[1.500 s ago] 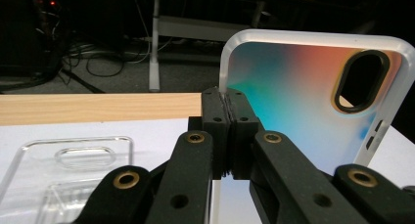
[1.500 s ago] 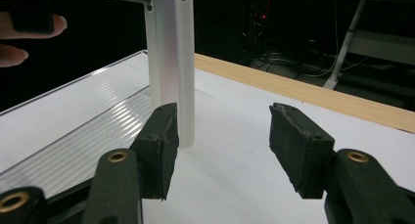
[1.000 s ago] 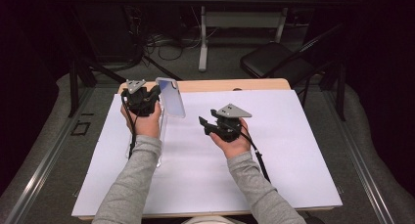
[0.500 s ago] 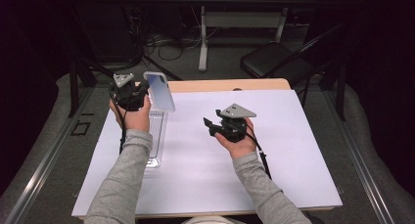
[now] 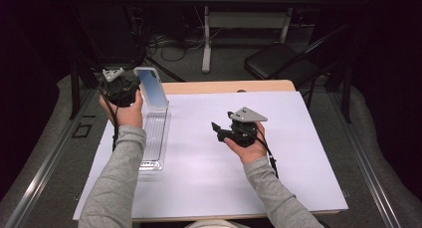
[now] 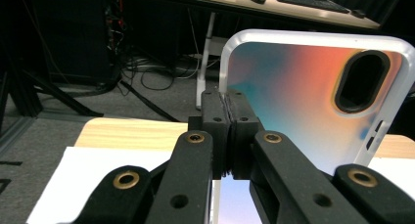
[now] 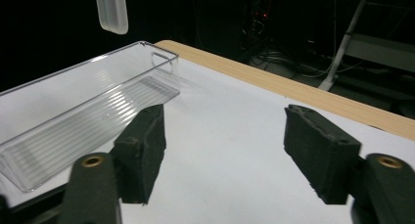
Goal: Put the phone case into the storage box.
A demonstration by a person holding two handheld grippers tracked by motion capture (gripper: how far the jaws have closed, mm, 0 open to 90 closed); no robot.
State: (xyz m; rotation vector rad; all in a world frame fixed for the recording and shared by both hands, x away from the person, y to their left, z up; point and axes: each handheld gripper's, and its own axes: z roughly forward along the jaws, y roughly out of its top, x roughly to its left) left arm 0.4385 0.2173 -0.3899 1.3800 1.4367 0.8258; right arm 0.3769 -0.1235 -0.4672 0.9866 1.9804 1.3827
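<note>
**Phone case held up over the clear tray**

While the left claw point(image 5: 130, 86) sits in the upper left of the high view, its two black jaws are pressed tight on the edge of a phone case point(image 5: 152, 87). The phone case is up in the air, above the far end of a clear tray point(image 5: 153, 138). In the left gripper view the phone case point(image 6: 313, 97) fills the upper right of the frame, with a white rim, blue and orange colours, and a long dark hole for a camera.

The clear tray lies on the white table point(image 5: 298, 153), at the left of the high view. In the right gripper view it point(image 7: 83, 111) is at the left of the frame, long and see-through, with ridges on its floor.

The right claw point(image 5: 217, 130) is in the middle of the high view, over the bare table. Its jaws are wide apart and hold nothing.
</note>
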